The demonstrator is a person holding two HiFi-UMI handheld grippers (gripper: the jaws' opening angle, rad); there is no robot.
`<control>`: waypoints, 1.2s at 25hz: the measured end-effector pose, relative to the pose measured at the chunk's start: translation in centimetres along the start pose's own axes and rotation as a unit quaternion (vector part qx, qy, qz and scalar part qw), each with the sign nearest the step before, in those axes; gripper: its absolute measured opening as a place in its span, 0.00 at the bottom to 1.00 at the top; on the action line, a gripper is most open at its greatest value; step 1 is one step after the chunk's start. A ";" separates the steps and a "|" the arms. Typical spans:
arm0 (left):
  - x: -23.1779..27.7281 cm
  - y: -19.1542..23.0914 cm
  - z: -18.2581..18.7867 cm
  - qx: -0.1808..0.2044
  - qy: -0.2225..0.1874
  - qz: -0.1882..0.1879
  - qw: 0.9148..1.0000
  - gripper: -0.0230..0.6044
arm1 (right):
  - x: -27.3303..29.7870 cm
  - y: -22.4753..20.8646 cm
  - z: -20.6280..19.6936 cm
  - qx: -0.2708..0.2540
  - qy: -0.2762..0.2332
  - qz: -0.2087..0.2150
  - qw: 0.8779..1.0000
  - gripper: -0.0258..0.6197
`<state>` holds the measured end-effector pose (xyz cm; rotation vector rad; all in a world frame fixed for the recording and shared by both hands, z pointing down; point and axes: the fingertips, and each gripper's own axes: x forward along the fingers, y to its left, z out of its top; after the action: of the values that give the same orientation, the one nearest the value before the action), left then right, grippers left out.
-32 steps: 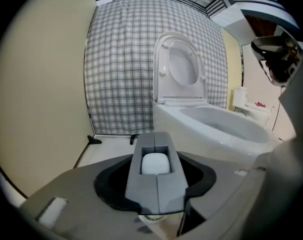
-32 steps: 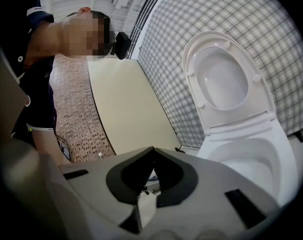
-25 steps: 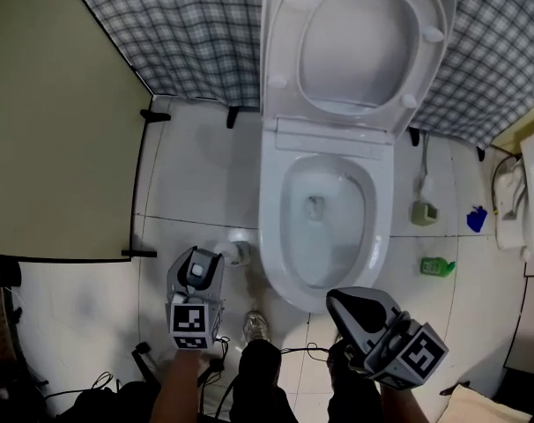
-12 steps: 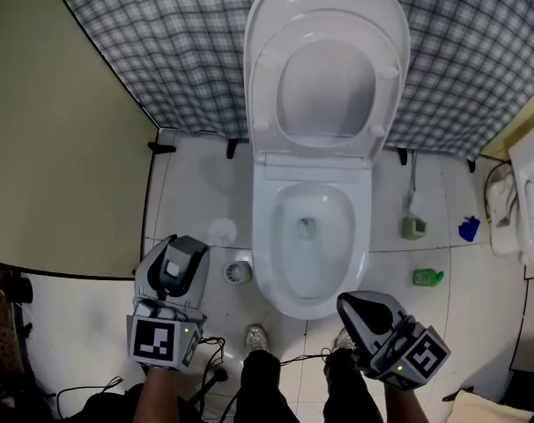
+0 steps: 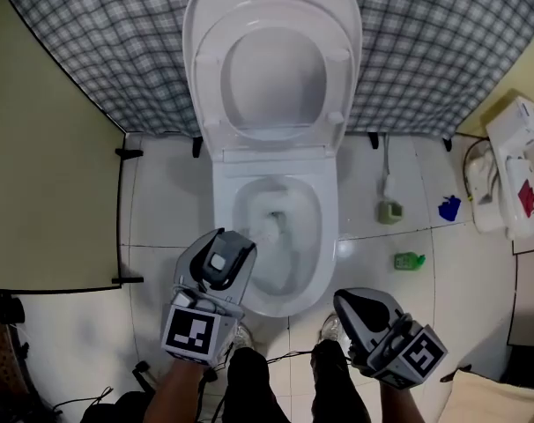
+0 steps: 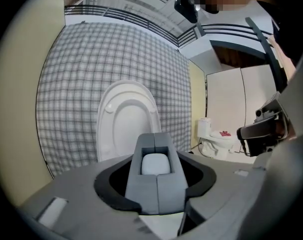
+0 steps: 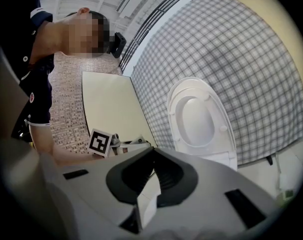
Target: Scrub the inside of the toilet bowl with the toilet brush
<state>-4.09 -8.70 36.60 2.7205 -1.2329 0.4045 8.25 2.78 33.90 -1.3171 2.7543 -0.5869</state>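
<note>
The white toilet (image 5: 324, 227) stands with its lid and seat (image 5: 267, 69) raised against the plaid curtain. My left gripper (image 5: 221, 258) hovers over the bowl's near-left rim, shut on the handle of the toilet brush. The brush's white head (image 5: 269, 229) hangs over the inside of the bowl. In the left gripper view the jaws (image 6: 155, 151) clamp the pale handle (image 6: 155, 165), with the raised lid (image 6: 124, 121) ahead. My right gripper (image 5: 348, 305) is shut and empty, in front of the bowl's near-right side. Its own view (image 7: 152, 151) shows the lid (image 7: 196, 114) beyond.
A green bottle (image 5: 409, 260), a blue object (image 5: 449, 208) and a small grey-green item (image 5: 389, 210) lie on the tiles right of the toilet. A white fixture (image 5: 505, 174) stands at far right. A beige partition (image 5: 47, 192) bounds the left. Cables (image 5: 285, 355) and the person's shoes lie below.
The left gripper lifted the brush out of its holder on the floor left of the toilet and carried it up and right, over the bowl. The right gripper shifted only slightly.
</note>
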 end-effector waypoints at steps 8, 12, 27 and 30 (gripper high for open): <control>5.2 -4.7 -8.7 -0.087 0.023 -0.026 0.996 0.37 | -0.4 -2.2 -2.1 0.019 0.013 -0.024 0.999 0.04; 6.8 -6.0 -12.1 -0.110 0.038 -0.017 0.993 0.37 | -0.7 -2.9 -3.0 0.022 0.018 -0.025 0.999 0.04; 12.9 -5.4 -10.2 -0.158 -0.016 0.031 0.987 0.37 | -0.6 -5.0 -3.6 0.036 0.027 -0.029 0.999 0.04; 14.5 -4.3 -10.0 -0.160 -0.034 0.043 0.986 0.37 | -0.9 -5.9 -3.9 0.036 0.034 -0.034 0.998 0.04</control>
<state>6.39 -14.03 50.37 2.4333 -1.3077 0.1100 12.49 1.36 39.48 -1.4046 2.7230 -0.7416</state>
